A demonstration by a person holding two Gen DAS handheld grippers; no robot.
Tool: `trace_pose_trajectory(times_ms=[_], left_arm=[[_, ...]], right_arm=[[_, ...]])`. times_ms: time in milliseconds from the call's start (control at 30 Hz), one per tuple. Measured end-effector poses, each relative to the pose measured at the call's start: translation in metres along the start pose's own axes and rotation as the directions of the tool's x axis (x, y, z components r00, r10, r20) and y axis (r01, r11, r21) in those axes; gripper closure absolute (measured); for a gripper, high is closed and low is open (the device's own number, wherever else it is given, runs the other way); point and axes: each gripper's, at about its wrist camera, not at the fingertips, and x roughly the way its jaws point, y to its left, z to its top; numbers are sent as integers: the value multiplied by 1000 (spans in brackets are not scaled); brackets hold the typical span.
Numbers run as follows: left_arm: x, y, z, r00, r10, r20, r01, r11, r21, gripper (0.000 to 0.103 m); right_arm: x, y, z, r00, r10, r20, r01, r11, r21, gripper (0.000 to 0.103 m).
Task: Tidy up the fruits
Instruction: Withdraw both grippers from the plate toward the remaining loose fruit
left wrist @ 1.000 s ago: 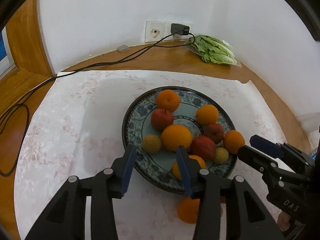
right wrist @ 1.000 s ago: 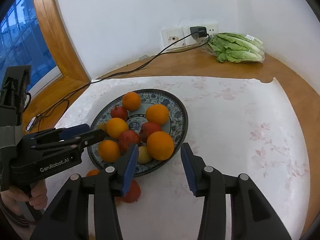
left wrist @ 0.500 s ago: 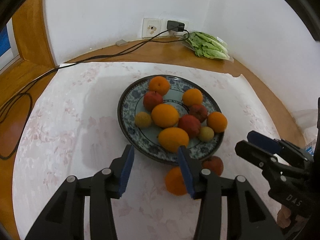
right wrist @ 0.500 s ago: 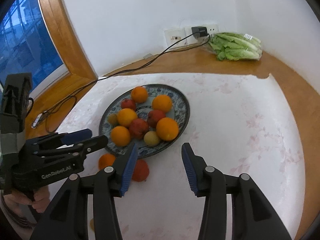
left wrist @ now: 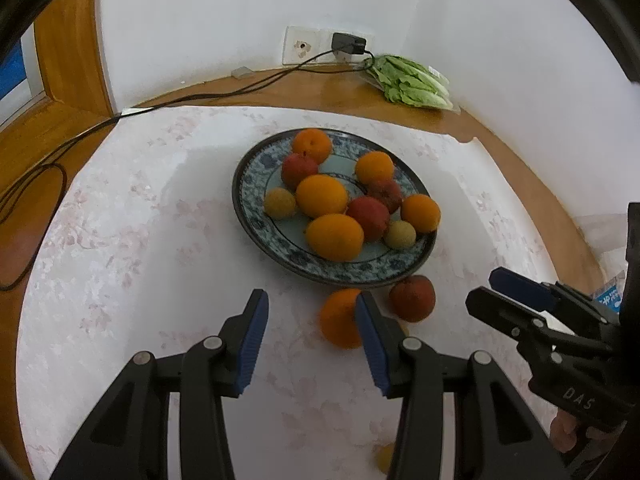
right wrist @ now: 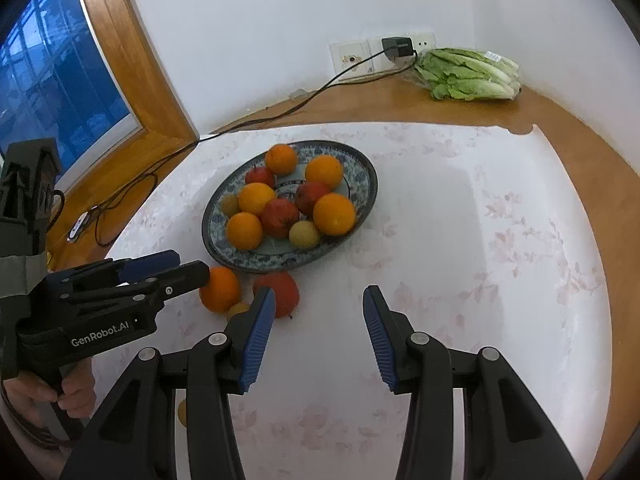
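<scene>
At the bottom of each wrist view a tool is seen with its blue pads spread and nothing pinched: the left tool [left wrist: 310, 338] and the right tool [right wrist: 318, 334] are both held above the pale flowered cloth [right wrist: 460, 240], tilted down toward the fruit, probably so that a loose piece can be picked next. Just beyond the pads, at lower centre, three fruits lie off the plate on the cloth: an orange [left wrist: 340, 322], a red fruit [left wrist: 413, 297] just beside it, and a small yellow fruit [right wrist: 238, 310] tucked between them and partly hidden. A further yellowish piece is glimpsed at the bottom edge, too hidden to name. These strays are judged to be what remains to be gathered. In mid-frame the blue patterned plate [left wrist: 250, 176] is loaded with oranges, red fruits and small yellow ones, clustered toward its near side. Farther off, in the upper right, bagged lettuce [right wrist: 468, 74] rests on the wooden counter [right wrist: 560, 128] against the wall, beside a socket with a plugged cable [right wrist: 256, 118].
</scene>
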Motion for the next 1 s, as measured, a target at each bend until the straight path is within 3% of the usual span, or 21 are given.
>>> trace_pose_trajectory(times_ms=[600,800,933,1000], left_arm=[[8,-14,-7,999,-35,-21,35,999,7,55],[11,-14,-9,999,-48,-19,48,999,-9,59],[11,-16,-10,997,-70,-17,70,997,-11,70],[11,-19,-11,997,-73,-14,72,997,-3,70]], right_arm=[[9,10,-6,998,55,-12,-55,998,-16,56],[15,8,-4,998,64,-13,-64,998,0,56],[19,5,-4,997,73,-21,-73,997,14,56],[20,4,-5,997,71,-25,-71,997,16,56]])
